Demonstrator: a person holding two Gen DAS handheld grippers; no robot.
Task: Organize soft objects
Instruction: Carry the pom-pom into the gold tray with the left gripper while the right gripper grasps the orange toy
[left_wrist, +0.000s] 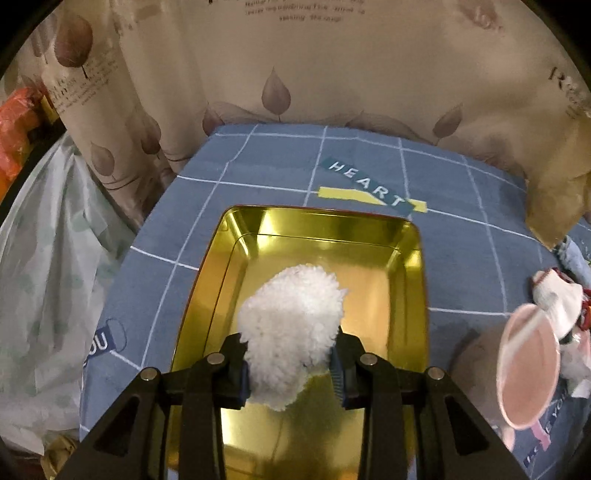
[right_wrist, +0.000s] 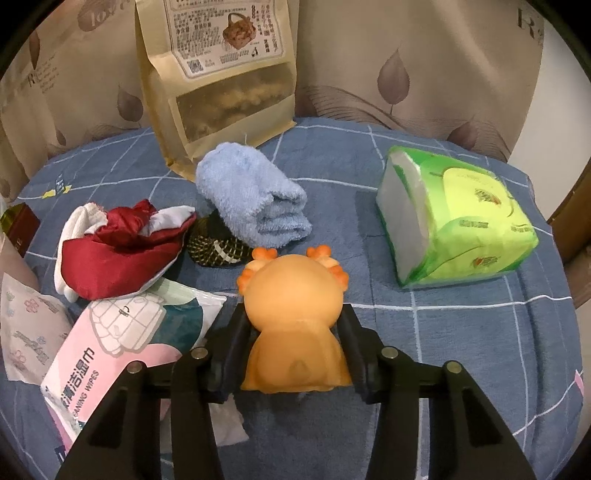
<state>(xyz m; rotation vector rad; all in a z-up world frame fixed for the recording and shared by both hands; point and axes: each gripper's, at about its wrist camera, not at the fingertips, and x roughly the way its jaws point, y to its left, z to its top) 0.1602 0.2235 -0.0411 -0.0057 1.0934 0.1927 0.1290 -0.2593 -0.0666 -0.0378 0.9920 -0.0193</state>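
Observation:
In the left wrist view my left gripper (left_wrist: 291, 354) is shut on a fluffy white soft object (left_wrist: 291, 325) and holds it over the gold metal tray (left_wrist: 406, 266) on the blue checked cloth. In the right wrist view my right gripper (right_wrist: 293, 328) is shut on an orange squishy animal toy (right_wrist: 293, 310), seen from behind, just above the cloth. Beyond it lie a folded light-blue towel (right_wrist: 251, 195), a red and white cloth bundle (right_wrist: 118, 243) and a dark woven object (right_wrist: 214, 247).
A green tissue pack (right_wrist: 454, 218) lies at the right. A wet-wipes pack (right_wrist: 122, 343) and a flowered packet (right_wrist: 26, 328) lie at the left. A kraft paper bag (right_wrist: 221, 85) stands at the back. A pink disc (left_wrist: 528, 365) lies right of the tray. Curtains ring the table.

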